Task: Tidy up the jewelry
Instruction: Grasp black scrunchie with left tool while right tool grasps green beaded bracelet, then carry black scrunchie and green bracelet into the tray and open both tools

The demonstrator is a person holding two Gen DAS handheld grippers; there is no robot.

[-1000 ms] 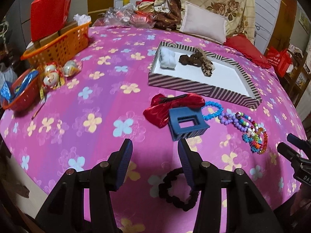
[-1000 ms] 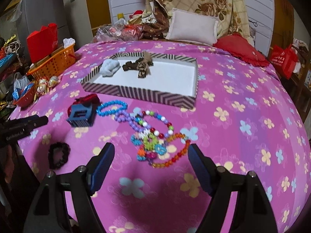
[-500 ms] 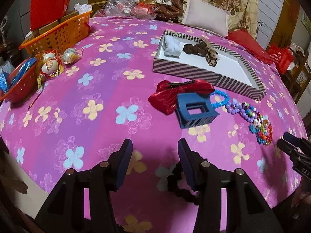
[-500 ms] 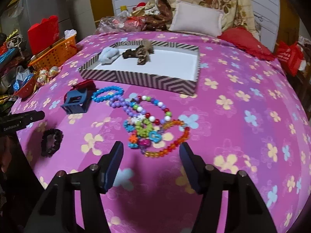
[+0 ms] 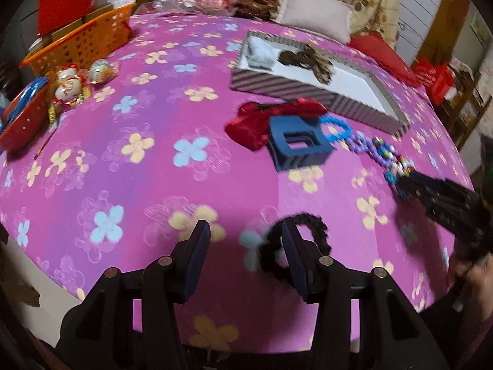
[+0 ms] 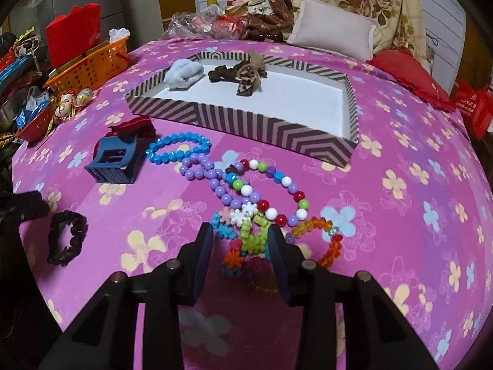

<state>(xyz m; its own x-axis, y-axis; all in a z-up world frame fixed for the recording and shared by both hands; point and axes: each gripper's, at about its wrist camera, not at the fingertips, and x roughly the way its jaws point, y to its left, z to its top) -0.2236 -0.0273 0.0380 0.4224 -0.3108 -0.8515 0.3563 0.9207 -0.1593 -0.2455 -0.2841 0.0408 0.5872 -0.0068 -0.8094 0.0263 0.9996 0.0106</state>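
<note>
Your right gripper is straddling the flower-bead bracelet, jaws apart; you're starting its pickup, so next close, lift toward the striped tray.

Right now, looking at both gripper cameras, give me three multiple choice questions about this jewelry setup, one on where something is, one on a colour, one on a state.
1. Where is the black scrunchie?
A. In the striped tray
B. On the pink bedspread, outside the tray
C. In the orange basket

2. What colour is the square hair claw?
A. Dark blue
B. Yellow
C. White

3. How is the right gripper set?
A. Fully shut, holding nothing
B. Fingers apart, either side of the flower-bead bracelet
C. Out of view

Answers: 1 B, it lies on the bedspread near the front edge, far from the striped tray. 2 A, its frame is dark blue. 3 B, beads show between the fingers.
</note>
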